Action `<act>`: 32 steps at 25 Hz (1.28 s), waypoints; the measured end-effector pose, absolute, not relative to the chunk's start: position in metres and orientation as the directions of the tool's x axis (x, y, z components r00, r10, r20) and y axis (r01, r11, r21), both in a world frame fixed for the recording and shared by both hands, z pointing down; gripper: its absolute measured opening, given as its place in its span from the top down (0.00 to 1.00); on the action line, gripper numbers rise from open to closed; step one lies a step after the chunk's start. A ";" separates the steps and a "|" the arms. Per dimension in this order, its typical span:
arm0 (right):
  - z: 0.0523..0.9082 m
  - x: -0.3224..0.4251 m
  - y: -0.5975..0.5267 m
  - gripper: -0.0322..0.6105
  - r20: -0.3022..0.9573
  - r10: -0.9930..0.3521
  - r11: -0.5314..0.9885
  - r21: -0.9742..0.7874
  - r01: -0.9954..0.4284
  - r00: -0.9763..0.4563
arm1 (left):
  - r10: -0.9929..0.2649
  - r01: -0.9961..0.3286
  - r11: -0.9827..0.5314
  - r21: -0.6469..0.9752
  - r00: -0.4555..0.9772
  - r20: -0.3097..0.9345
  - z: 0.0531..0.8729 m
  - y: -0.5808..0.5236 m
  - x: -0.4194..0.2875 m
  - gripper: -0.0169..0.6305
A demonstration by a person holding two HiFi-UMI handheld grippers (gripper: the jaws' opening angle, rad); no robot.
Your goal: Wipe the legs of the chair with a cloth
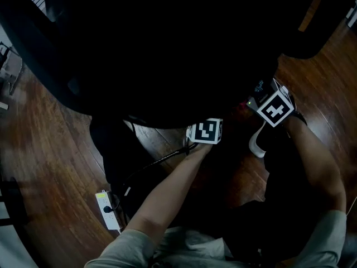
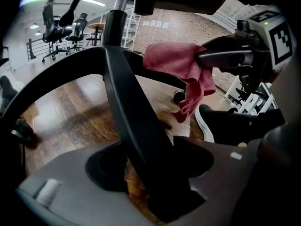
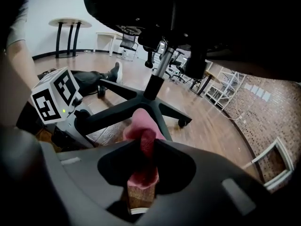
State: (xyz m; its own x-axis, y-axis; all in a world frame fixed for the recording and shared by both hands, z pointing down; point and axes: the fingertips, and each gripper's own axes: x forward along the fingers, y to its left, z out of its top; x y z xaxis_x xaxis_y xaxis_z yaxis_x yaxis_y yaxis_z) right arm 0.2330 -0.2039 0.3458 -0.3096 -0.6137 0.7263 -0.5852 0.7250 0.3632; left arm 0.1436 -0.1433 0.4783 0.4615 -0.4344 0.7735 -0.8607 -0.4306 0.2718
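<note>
1. Right gripper view first: confirm the right tongs [image 3: 146, 166] pinched on the pink cloth [image 3: 140, 126], with one fold bunched between the jaws and the rest spilling forward.
2. Locate the cloth lying over the chair leg [image 3: 165, 128] running from the hub [image 3: 151, 95] toward these tongs; treat contact as probable, not verified, with the contact line covered by the cloth itself.
3. Read that leg's long axis as roughly in line with the right tongs' pointing direction, sloping down from the hub toward the floor [image 3: 216, 126]. Expect the wipe stroke to follow this axis.
4. Check the left gripper view: note the left tongs [image 2: 148, 171] spread wide astride a neighbouring leg [image 2: 124, 98], with floor showing between one jaw and that leg; judge it straddled, not clamped.
5. Cross-check in the same view: find the cloth up and to the right of the left tongs, hanging from the right tongs, on a separate spoke.
6. Assign the wipe to the right tongs as the nearer pair; use the left tongs as a brace only.
</note>
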 end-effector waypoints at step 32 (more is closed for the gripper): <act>0.351 0.209 -0.190 0.82 0.729 -0.584 0.786 0.401 -0.471 -0.356 | -0.341 -0.790 -0.564 0.242 0.489 0.803 0.474 -0.195 0.057 0.59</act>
State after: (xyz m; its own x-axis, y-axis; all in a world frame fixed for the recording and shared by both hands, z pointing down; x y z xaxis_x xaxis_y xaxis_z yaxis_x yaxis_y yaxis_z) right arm 0.2085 -0.1899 0.3508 -0.3556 -0.5844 0.7294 -0.4706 0.7862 0.4005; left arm 0.0573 -0.1946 0.4744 0.4893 -0.3413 0.8026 -0.7896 -0.5641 0.2415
